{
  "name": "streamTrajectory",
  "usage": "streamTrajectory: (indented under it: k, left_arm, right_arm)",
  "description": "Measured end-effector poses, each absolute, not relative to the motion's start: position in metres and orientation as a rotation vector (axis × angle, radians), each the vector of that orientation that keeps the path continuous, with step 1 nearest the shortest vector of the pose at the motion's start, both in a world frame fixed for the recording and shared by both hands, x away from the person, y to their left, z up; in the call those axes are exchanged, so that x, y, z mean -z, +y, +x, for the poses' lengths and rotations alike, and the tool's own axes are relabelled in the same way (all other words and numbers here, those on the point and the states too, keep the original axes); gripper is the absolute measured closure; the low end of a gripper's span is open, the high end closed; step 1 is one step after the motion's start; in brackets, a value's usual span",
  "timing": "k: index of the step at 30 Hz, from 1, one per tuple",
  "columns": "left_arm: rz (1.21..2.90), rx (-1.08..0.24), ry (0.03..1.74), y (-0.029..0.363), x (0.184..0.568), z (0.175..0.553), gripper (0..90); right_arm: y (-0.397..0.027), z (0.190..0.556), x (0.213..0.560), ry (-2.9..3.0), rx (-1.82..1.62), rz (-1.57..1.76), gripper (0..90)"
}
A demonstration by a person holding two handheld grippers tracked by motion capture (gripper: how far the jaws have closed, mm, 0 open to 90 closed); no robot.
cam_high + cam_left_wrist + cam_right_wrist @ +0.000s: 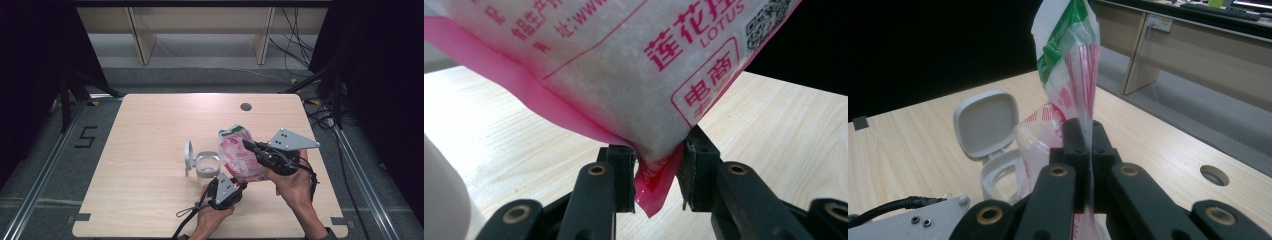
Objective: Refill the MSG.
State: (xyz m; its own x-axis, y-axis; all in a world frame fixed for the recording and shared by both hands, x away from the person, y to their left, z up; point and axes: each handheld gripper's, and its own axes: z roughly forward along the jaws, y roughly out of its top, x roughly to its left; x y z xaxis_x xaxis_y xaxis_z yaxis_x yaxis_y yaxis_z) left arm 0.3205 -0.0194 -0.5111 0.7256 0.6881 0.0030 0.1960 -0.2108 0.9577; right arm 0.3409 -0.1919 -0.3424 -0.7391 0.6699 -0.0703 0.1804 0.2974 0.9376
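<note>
Two claws share one bag (pixel 239 155) of white granules, held above the desk (pixel 150 130) toward its near right part, beside an open-lidded jar (pixel 206 165). Right claw (pixel 1083 150) is clamped on the bag's flat upper film; left claw (pixel 659 172) pinches the pink bottom corner, its jaws only partly closed around it. Soft, saggy, slippery film, probably fairly heavy: best gripped at seams and corners.

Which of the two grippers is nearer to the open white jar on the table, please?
Left. The left gripper sits just beside the jar, at the bag's bottom corner; the right gripper pinches the bag on its far side.
</note>
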Motion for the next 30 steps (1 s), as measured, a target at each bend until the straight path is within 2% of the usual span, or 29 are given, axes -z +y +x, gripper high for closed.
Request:
streamTrajectory:
  k: [4, 11, 30]
  left_arm:
    - [1.769, -0.477, 0.711, -0.016, 0.511, 0.320, 70.6]
    - [1.762, -0.504, 0.702, -0.020, 0.512, 0.317, 70.9]
    - [1.684, -0.471, 0.723, -0.027, 0.513, 0.316, 71.5]
  right_arm:
    - [-0.190, 0.345, 0.345, 2.095, -1.473, 0.749, 90.0]
    - [-0.188, 0.349, 0.353, 2.068, -1.585, 0.807, 90.0]
    - [-0.167, 0.360, 0.349, 2.081, -1.589, 0.838, 90.0]
